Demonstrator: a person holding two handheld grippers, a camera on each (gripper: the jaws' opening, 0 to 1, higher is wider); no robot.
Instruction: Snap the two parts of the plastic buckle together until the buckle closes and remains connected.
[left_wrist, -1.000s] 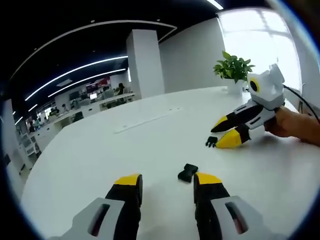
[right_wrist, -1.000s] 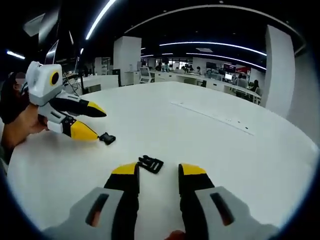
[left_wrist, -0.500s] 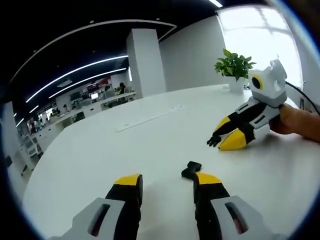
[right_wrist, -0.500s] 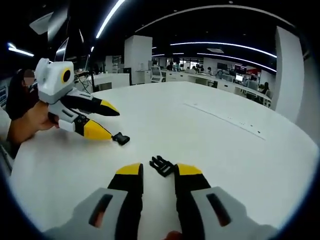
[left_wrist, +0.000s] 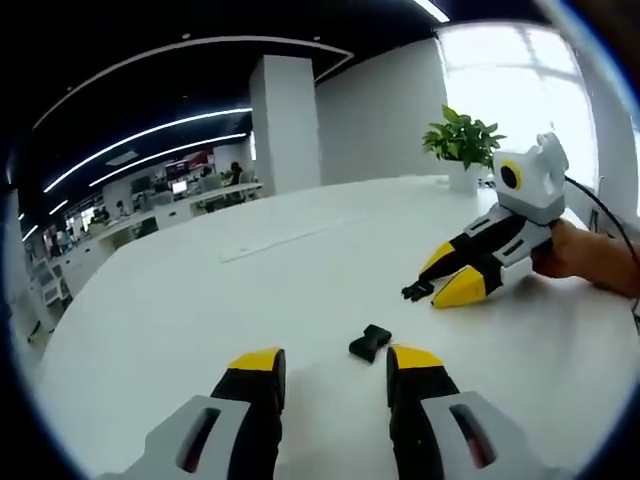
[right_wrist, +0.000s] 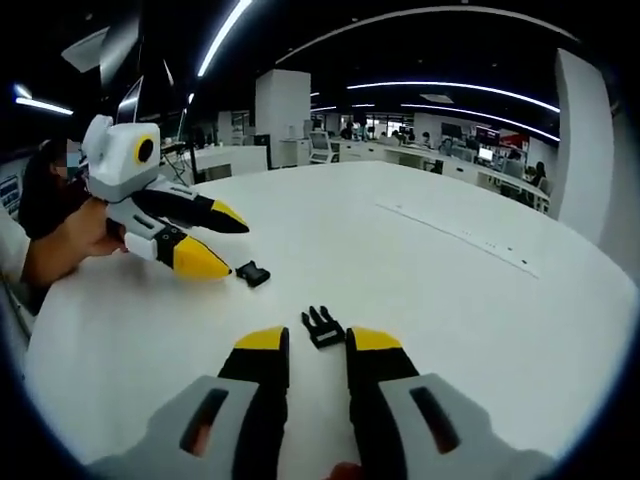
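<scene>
On the white round bench (left_wrist: 180, 330) the two halves of the buckle lay apart, neither one grasped.

Toward the left, the left gripper (left_wrist: 335, 375) hovered low with its yellow-tipped black fingers (left_wrist: 258, 362) spread and holding nothing; the small black plastic socket half of the buckle (left_wrist: 370, 342) lay on the bench just ahead of its right-hand finger. Seen from the right gripper view, that same socket half (right_wrist: 253, 273) sat just beyond the tip of the left gripper (right_wrist: 215, 240).

Further right, the right gripper (right_wrist: 317, 340) had its fingers (right_wrist: 264, 342) narrowly parted, with the black pronged half of the buckle (right_wrist: 322, 326) lying between the tips or just past them; whether they touched it could not be told.

Judging from this, each gripper should centre on its half first, then clamp across the flat body, leaving prongs and socket mouth free, so that both can be lined up straight and pushed home.
</scene>
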